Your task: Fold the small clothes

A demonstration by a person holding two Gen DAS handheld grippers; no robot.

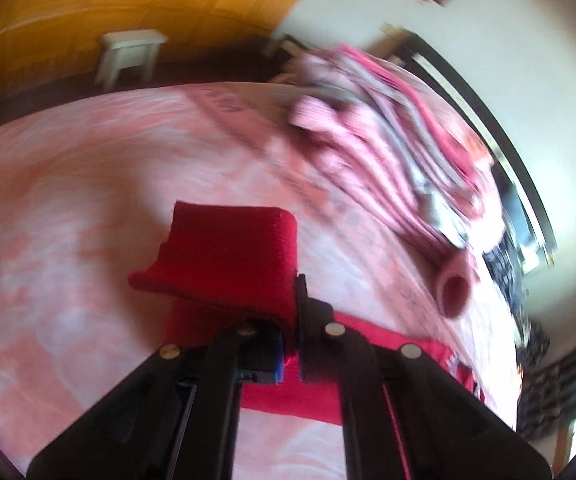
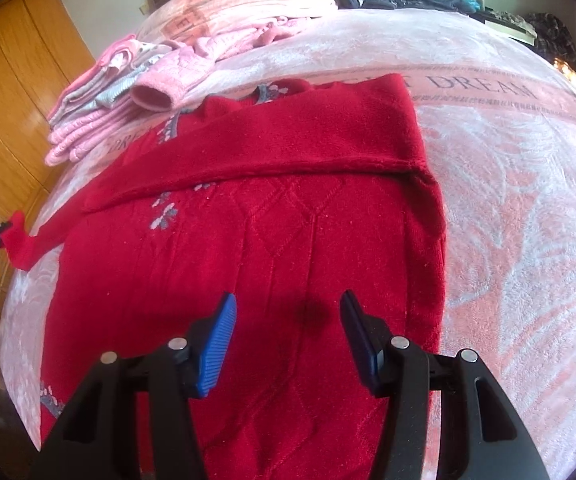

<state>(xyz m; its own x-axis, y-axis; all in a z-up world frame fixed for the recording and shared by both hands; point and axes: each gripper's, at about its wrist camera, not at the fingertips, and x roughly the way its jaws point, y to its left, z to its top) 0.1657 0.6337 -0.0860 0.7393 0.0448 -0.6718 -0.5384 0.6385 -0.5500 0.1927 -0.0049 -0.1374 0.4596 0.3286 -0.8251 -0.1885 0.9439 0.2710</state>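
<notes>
Left gripper [image 1: 294,332]: we see its black jaws pinched together on the cuff [image 1: 227,260] of a red sleeve; blue ribbed pads show at the pinch, and the cuff stands up from it as a folded flap of thick knit.
Right gripper [image 2: 288,320]: jaws spread wide, holding nothing; we see the blue ribbed pads [image 2: 217,344] hanging over the lower body of the sweater, but cannot tell if they touch it.
Sweater [image 2: 271,240]: red knit, lying flat on the blanket, with a diamond cable pattern down the front and small grey-white flower motifs; one sleeve [image 2: 288,140] lies folded across the chest, the other runs out to the left gripper at the left edge of the right wrist view.
Blanket [image 2: 508,220]: plush, pink and white, with a printed band of lettering.
Pile [image 2: 127,92]: folded pink and grey clothes just beyond the sweater's collar, one pink ribbed cuff facing us.
Stool [image 1: 127,56]: small, white, on the wood floor beyond the bed; the left wrist view is blurred.
</notes>
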